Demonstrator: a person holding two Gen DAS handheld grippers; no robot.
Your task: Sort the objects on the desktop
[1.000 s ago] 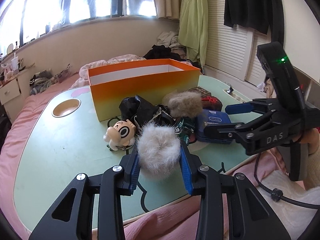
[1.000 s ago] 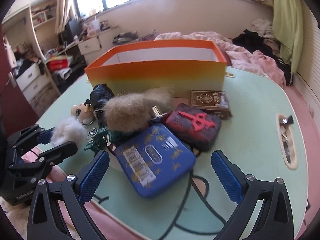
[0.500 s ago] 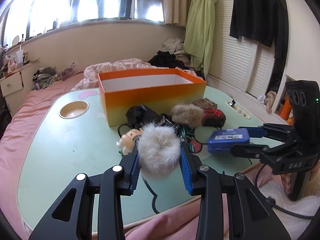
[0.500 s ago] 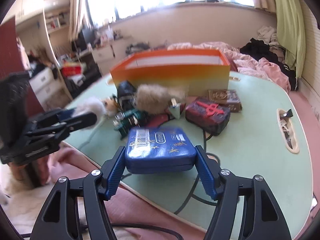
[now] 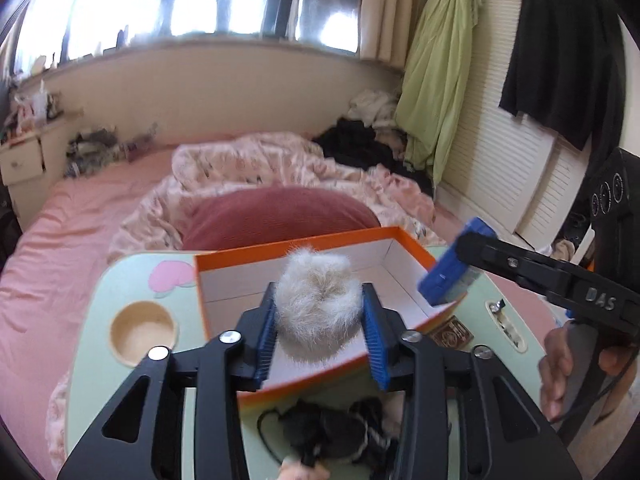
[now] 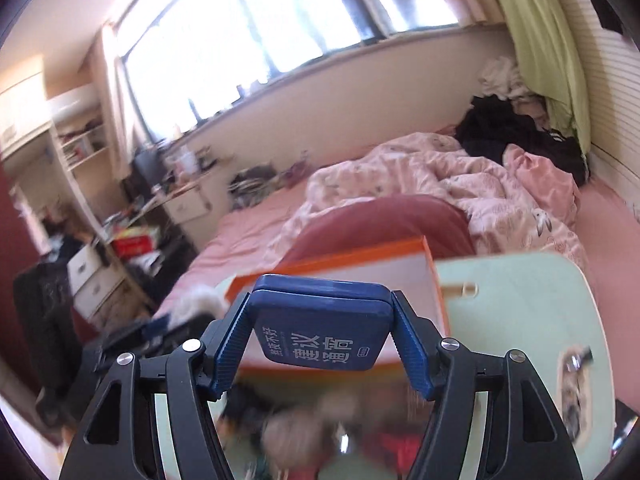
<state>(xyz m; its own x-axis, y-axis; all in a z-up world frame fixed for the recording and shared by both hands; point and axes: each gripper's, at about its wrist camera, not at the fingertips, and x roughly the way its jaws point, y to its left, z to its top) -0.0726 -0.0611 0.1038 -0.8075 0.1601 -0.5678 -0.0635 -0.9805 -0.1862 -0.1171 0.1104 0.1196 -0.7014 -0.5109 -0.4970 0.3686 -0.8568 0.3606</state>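
An orange box (image 5: 304,242) with a white inside stands on the pale green table (image 5: 96,320). My left gripper (image 5: 320,320) hovers over the box's near half with a grey-white fur pompom (image 5: 316,304) between its blue pads; its jaws are opening and the fur still touches both pads. My right gripper (image 6: 322,320) is shut on a blue zip case (image 6: 320,328) and holds it tilted above the box's right end, where the case (image 5: 448,272) shows in the left wrist view too. A hand (image 5: 560,368) grips the right tool.
A round cup hollow (image 5: 143,332) lies left of the box. Black tangled items (image 5: 340,428) sit in front of it, a brown card box (image 5: 452,334) and a slot (image 5: 506,320) to its right. Pink bedding (image 5: 280,168) lies beyond the table.
Both grippers rose and moved forward from the near table edge to above the orange box, carrying the pompom and the blue case. The right gripper picked the case up off the table.
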